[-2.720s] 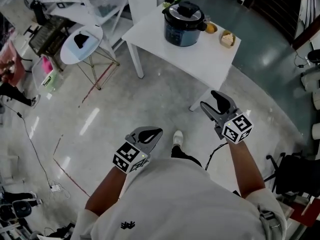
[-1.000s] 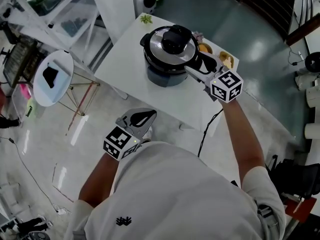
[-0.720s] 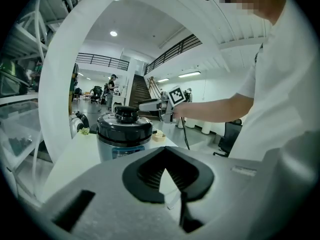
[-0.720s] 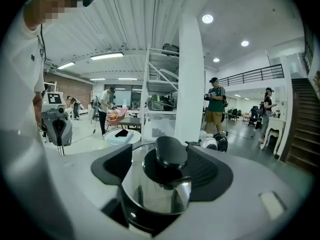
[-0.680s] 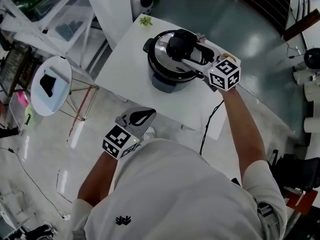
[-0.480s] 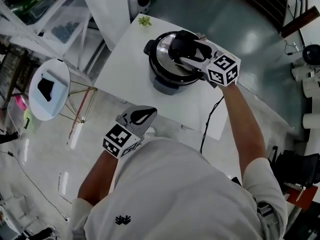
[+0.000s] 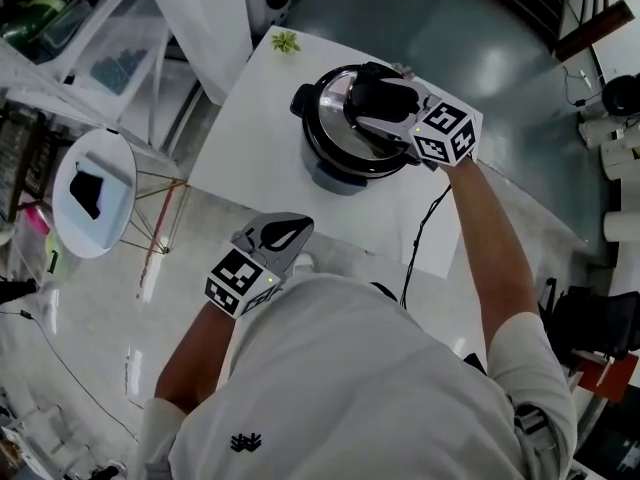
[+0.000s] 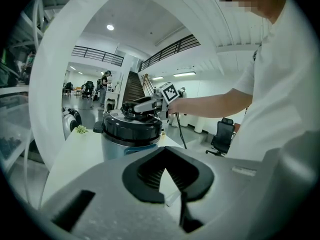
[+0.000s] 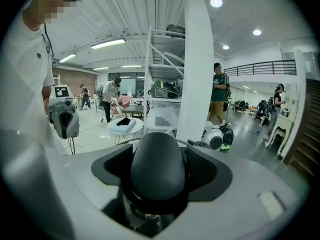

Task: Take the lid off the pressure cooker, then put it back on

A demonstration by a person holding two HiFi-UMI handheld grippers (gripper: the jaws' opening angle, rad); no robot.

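The pressure cooker (image 7: 345, 143) stands on a white table (image 7: 250, 138), its steel lid on and topped by a black knob (image 7: 378, 93). My right gripper (image 7: 366, 98) reaches over the lid with the knob (image 9: 157, 171) between its jaws. A dark gap shows on each side of the knob, so the pads are not pressing it; the jaws have just been opening. My left gripper (image 7: 300, 226) hangs shut and empty near my body, short of the table's near edge. The left gripper view shows the cooker (image 8: 131, 134) ahead, past the left gripper (image 8: 165, 176).
A small green sprig (image 7: 286, 41) lies at the table's far corner. A cable (image 7: 420, 238) drops off the near right edge. A round side table (image 7: 92, 193) stands to the left, shelving behind it, and a black chair (image 7: 590, 323) at the right. People stand far off.
The cooker has come closer in view as I stepped up to the table. My right gripper has moved from the lid's right side to sit round the knob. The left gripper stays low.
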